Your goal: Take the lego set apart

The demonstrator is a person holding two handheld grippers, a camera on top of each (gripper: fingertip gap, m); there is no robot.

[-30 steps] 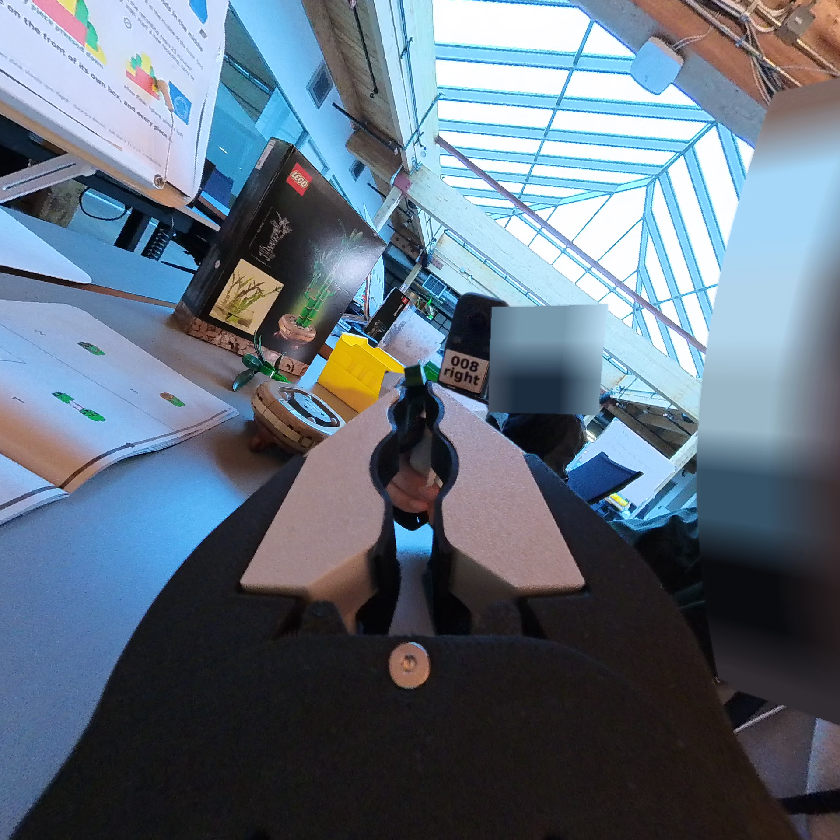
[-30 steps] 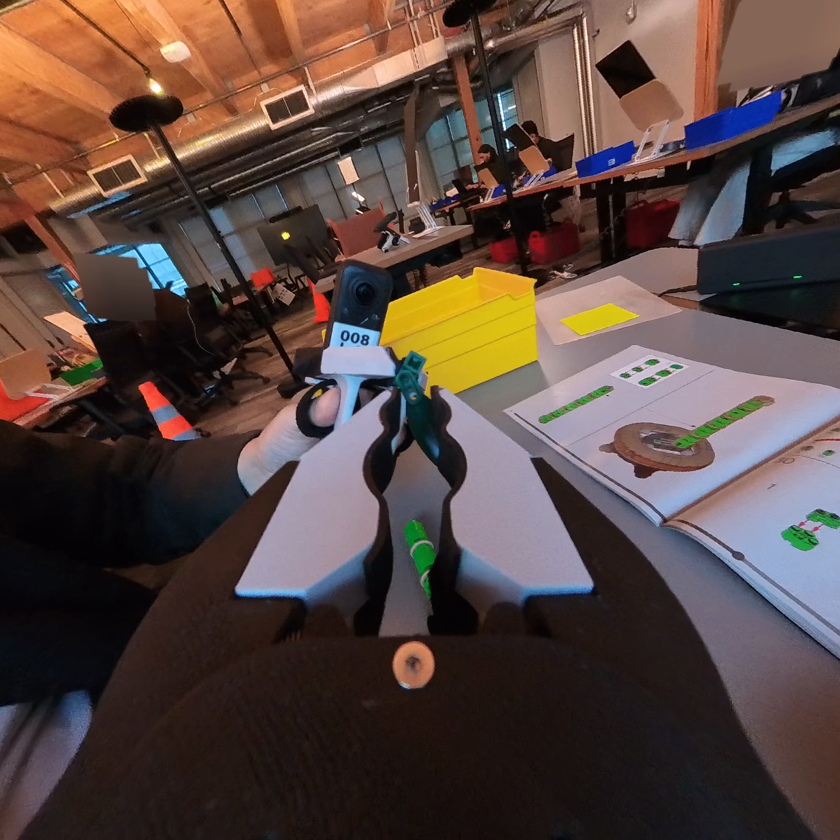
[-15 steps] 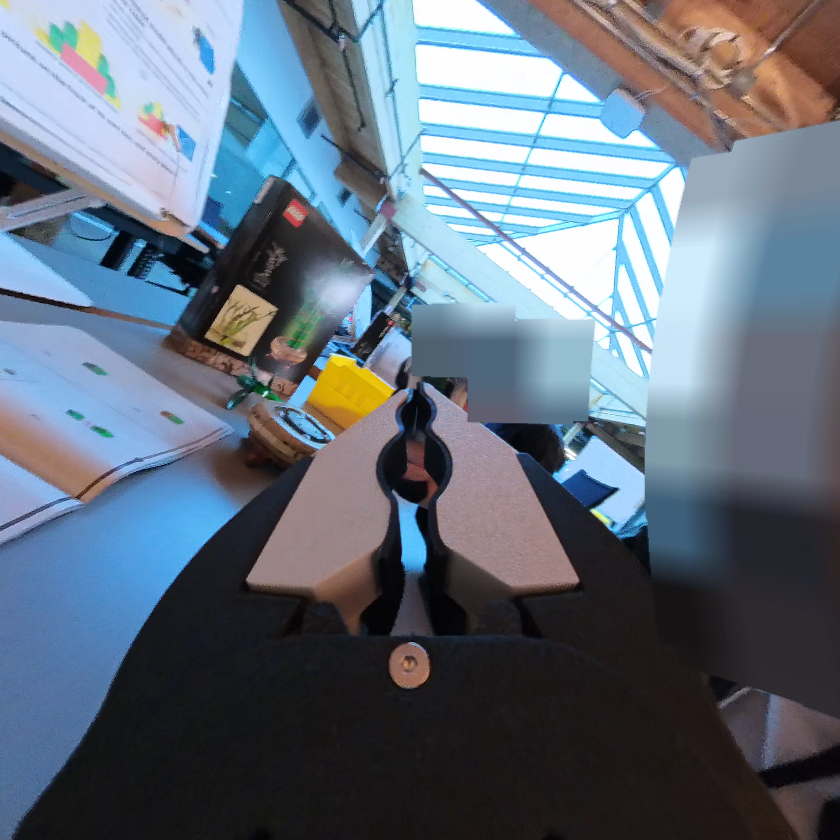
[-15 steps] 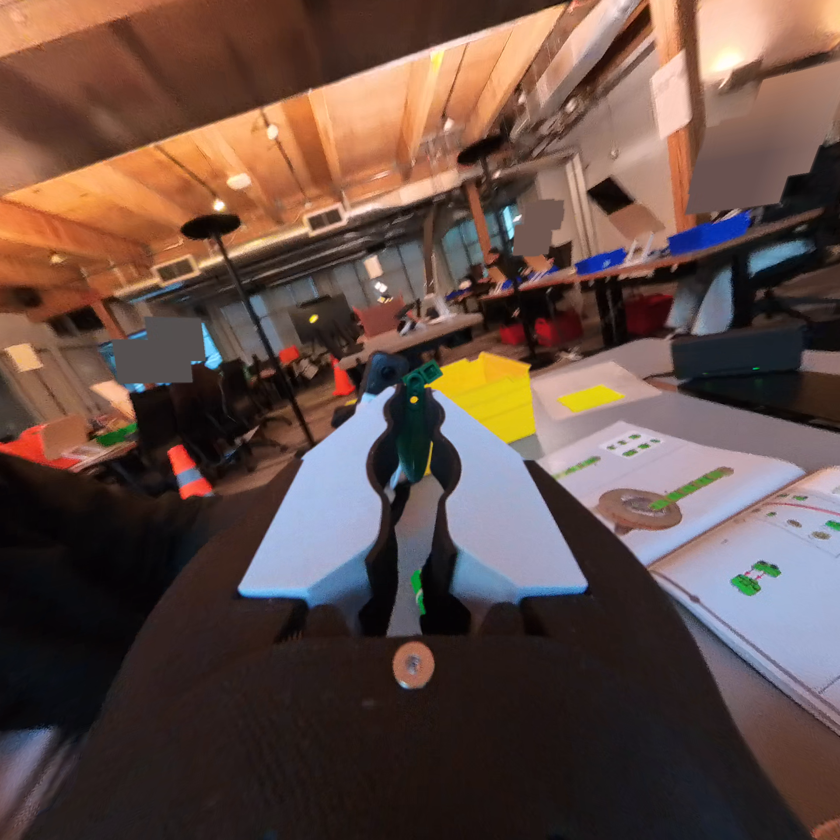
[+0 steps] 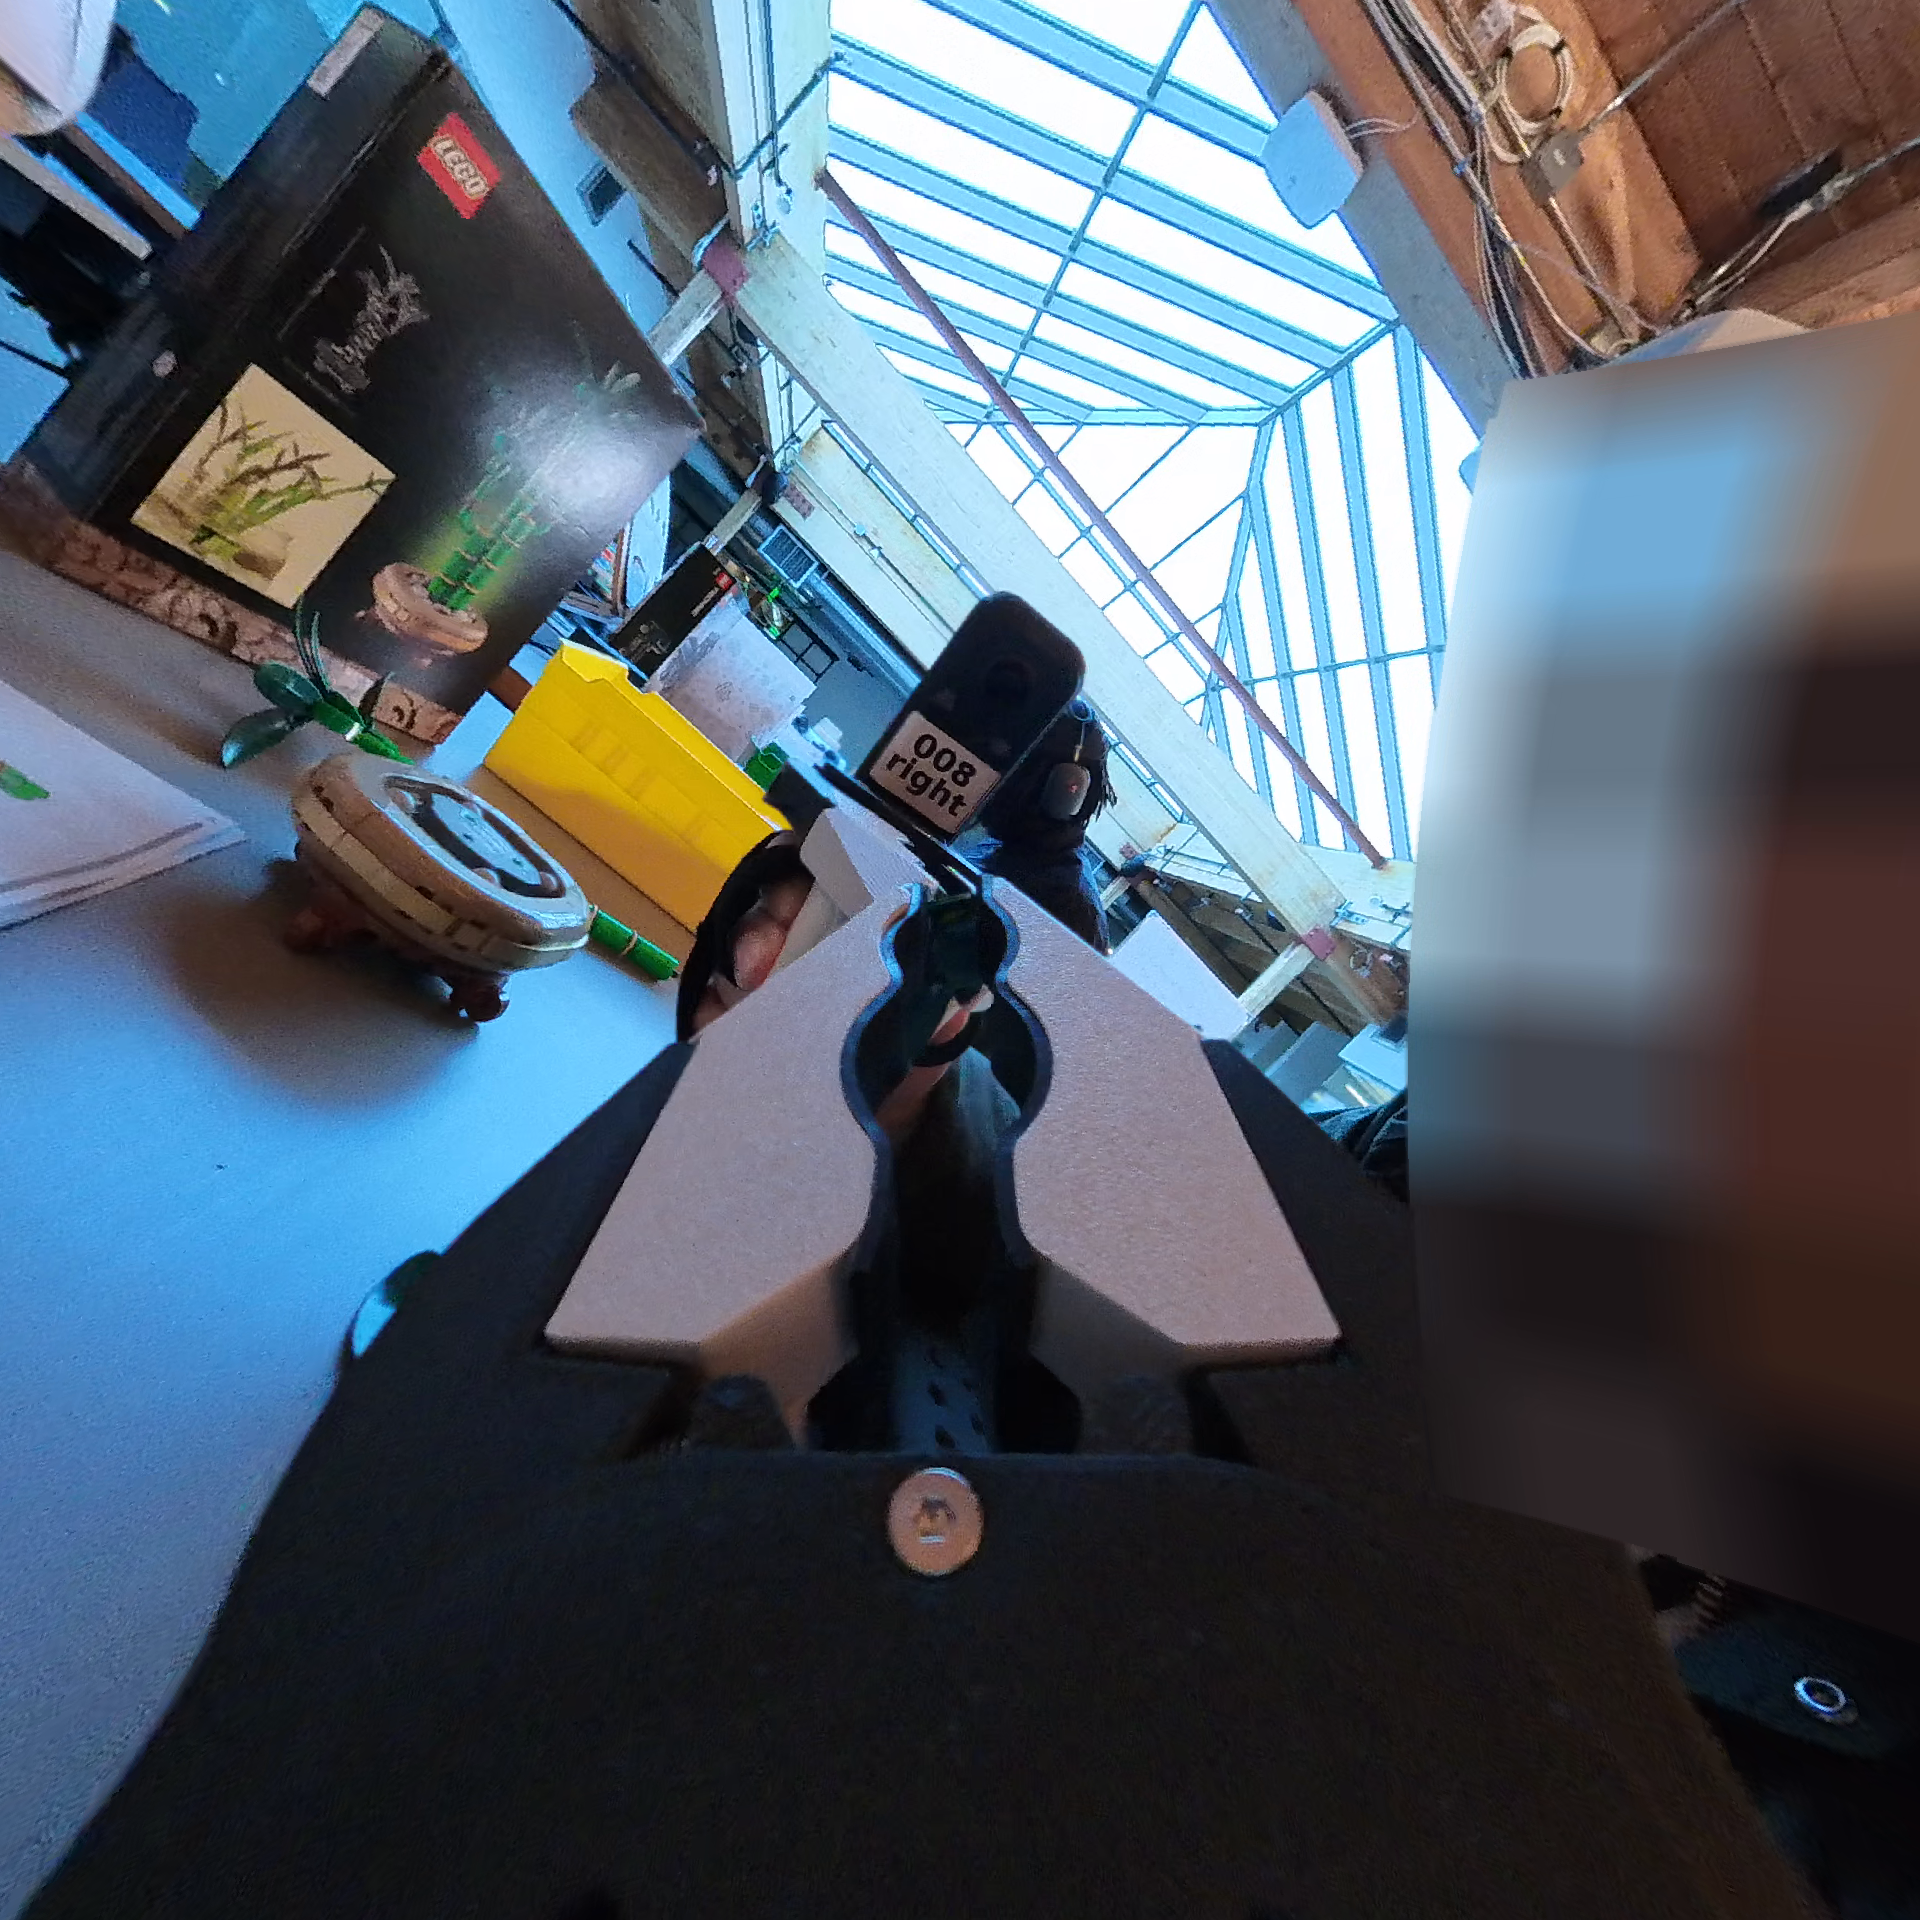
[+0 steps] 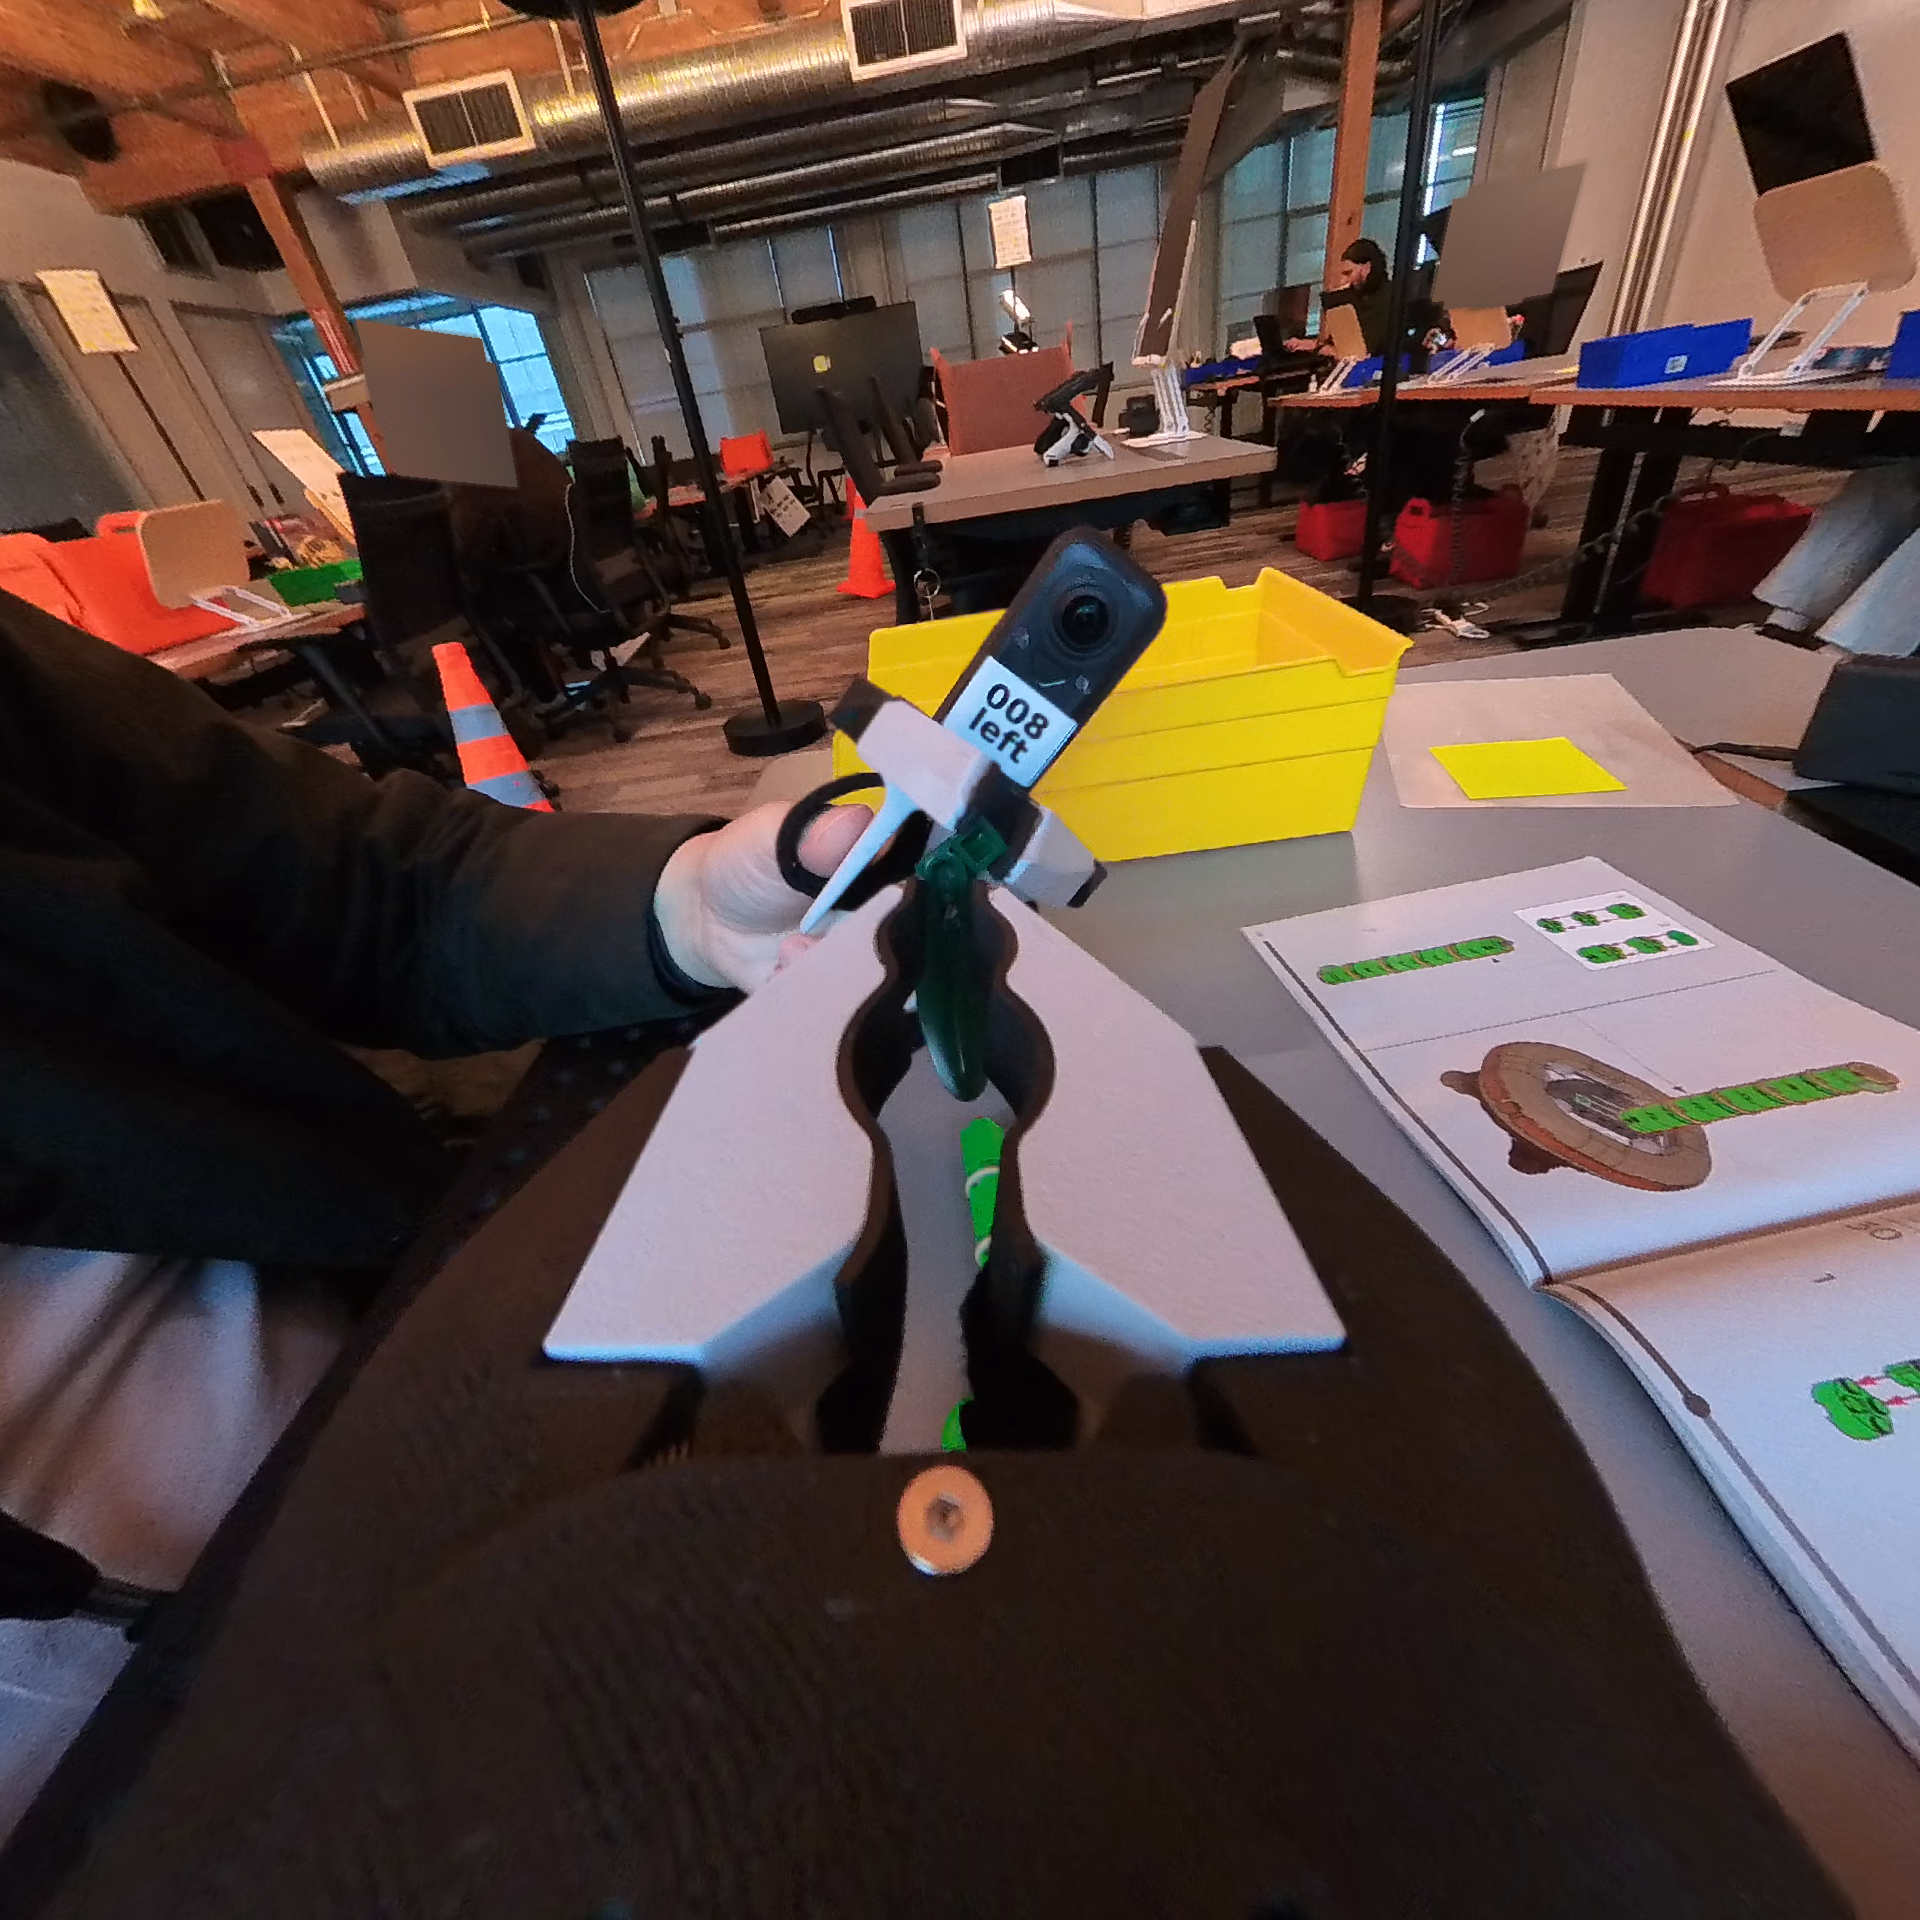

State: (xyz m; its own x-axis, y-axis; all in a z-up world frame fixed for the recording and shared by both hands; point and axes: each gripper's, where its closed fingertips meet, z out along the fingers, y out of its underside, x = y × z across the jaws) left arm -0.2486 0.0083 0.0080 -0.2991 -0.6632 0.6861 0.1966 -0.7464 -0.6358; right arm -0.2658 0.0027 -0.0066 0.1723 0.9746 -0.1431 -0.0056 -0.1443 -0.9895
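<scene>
My right gripper (image 6: 951, 914) is shut on a dark green lego leaf (image 6: 951, 997) and holds it upright above the table. My left gripper (image 5: 945, 909) faces it tip to tip and is shut on the leaf's lighter green end piece (image 6: 961, 857). The leaf also shows between my left fingers (image 5: 940, 951). The round brown lego base (image 5: 436, 862) stands on the grey table (image 5: 156, 1195), left of both grippers. A bright green stalk piece (image 6: 982, 1164) lies on the table under my right gripper. Another leaf sprig (image 5: 301, 707) lies by the box.
A yellow bin (image 6: 1195, 727) stands behind the grippers. An open instruction booklet (image 6: 1662, 1091) lies to the right of my right gripper. The black lego box (image 5: 343, 395) stands at the table's back. A short green stalk segment (image 5: 634, 940) lies beside the base.
Both views swung upward half a second ago and have come back down. The leaf has stayed in my right gripper, and the grippers are again tip to tip on it.
</scene>
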